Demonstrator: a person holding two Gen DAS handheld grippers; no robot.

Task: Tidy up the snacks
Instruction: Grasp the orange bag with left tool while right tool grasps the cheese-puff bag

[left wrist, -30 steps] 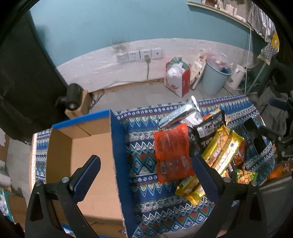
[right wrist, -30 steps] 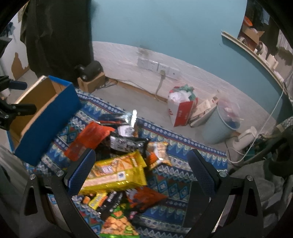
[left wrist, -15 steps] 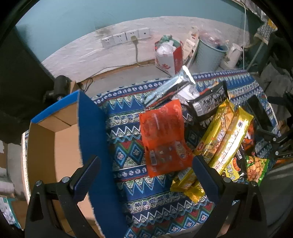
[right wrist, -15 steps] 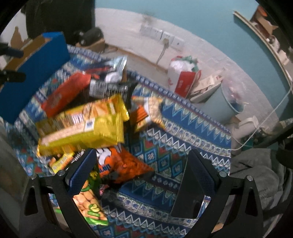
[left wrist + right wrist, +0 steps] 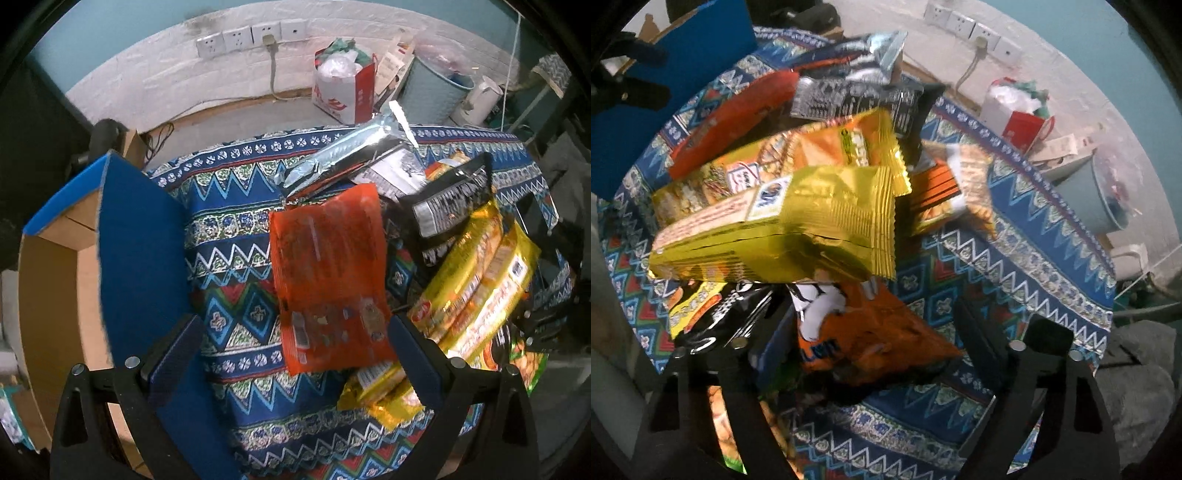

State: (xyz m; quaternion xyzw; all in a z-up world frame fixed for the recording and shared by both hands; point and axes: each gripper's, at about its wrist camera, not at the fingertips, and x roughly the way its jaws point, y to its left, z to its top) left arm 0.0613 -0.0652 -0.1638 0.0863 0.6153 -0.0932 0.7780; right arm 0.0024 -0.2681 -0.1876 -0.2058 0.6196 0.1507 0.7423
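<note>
A pile of snack packets lies on the patterned tablecloth (image 5: 236,258). My left gripper (image 5: 295,350) points down, open, over the lower end of an orange-red packet (image 5: 328,273), its pads clear of the packet's edges. Left of it stands a blue cardboard box (image 5: 140,258), open on top. Yellow packets (image 5: 480,295), a black packet (image 5: 450,206) and a silver one (image 5: 351,158) lie to the right. My right gripper (image 5: 875,339) straddles an orange chip bag (image 5: 871,332); its jaws are closing, and I see no pad pressing on the bag. A yellow packet (image 5: 783,229) lies just beyond.
Past the table's far edge are a red-and-white bag (image 5: 343,92), a pale blue bucket (image 5: 436,92), a white kettle (image 5: 480,96) and wall sockets (image 5: 251,35). The left gripper (image 5: 624,92) shows by the blue box (image 5: 683,55) in the right wrist view.
Both grippers have come down toward the pile and tilted steeper. The orange-red packet now lies between the left fingers. The right jaws have narrowed around the orange bag.
</note>
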